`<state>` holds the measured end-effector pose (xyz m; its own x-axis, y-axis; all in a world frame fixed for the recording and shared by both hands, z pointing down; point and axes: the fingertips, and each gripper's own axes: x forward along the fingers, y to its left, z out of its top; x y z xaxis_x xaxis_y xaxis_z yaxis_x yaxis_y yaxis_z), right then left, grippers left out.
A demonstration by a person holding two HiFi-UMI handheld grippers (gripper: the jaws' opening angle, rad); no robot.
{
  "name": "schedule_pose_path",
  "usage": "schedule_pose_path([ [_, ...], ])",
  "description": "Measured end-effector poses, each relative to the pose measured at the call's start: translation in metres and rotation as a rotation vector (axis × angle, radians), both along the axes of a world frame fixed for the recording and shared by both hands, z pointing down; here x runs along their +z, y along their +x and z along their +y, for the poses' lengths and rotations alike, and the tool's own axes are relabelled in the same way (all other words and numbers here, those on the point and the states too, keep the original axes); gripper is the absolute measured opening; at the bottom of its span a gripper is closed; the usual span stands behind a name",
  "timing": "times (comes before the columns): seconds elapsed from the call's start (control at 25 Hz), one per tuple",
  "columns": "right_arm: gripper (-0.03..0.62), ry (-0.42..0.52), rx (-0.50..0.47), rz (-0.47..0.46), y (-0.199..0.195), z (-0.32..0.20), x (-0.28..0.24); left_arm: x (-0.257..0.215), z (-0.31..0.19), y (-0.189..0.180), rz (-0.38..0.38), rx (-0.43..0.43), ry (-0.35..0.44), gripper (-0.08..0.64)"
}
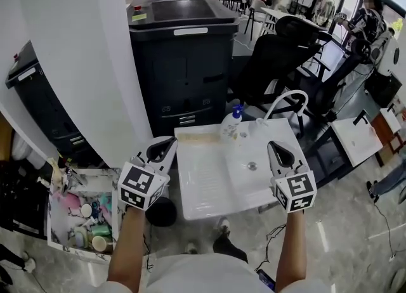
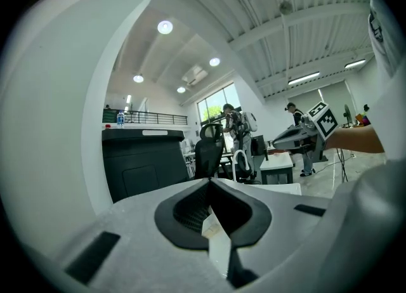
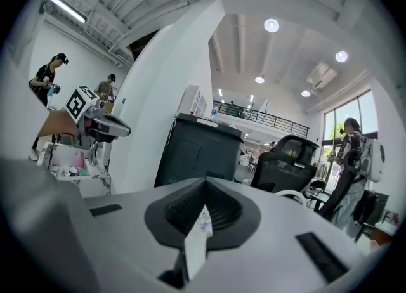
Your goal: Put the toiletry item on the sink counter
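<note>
The white sink counter point(image 1: 206, 187) stands in front of me, with a curved white faucet point(image 1: 288, 98) at its back. A clear pump bottle with a blue top point(image 1: 232, 122) stands on the counter's back edge. Several toiletry bottles fill a white bin point(image 1: 60, 238) on the floor at lower left. My left gripper point(image 1: 166, 144) hovers at the counter's left edge, shut and empty. My right gripper point(image 1: 274, 147) hangs over the basin's right side, also shut on nothing. In the left gripper view point(image 2: 209, 181) and the right gripper view point(image 3: 205, 181) the jaws meet with nothing between them.
A tall black cabinet point(image 1: 184, 51) stands behind the counter, beside a white pillar point(image 1: 76, 63). A black office chair point(image 1: 279, 51) and a small white table point(image 1: 355, 136) are to the right. People stand in the background.
</note>
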<state>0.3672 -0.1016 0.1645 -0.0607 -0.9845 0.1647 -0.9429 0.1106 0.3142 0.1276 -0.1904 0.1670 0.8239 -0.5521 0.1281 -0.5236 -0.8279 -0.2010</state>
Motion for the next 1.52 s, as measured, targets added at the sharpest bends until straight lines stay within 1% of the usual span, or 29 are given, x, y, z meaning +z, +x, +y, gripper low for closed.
schedule_pose_path([
  [0.36,-0.003,0.031,0.006,-0.015,0.000,0.022,-0.011,-0.006,0.017,0.009,-0.011,0.034,0.022,0.011],
  [0.6,-0.003,0.017,0.009,-0.005,0.002,0.028,-0.009,-0.007,0.024,0.015,-0.011,0.046,0.020,0.011],
  [0.8,-0.003,0.011,0.006,0.004,0.000,0.031,-0.007,-0.007,0.024,0.012,-0.005,0.042,0.020,0.011],
  [1.0,-0.003,0.011,0.006,-0.002,0.003,0.031,-0.009,-0.010,0.024,0.015,-0.004,0.037,0.017,0.011],
  [1.52,-0.003,0.001,0.000,-0.017,0.005,0.028,0.003,-0.001,0.024,0.017,-0.015,0.035,0.006,0.011],
])
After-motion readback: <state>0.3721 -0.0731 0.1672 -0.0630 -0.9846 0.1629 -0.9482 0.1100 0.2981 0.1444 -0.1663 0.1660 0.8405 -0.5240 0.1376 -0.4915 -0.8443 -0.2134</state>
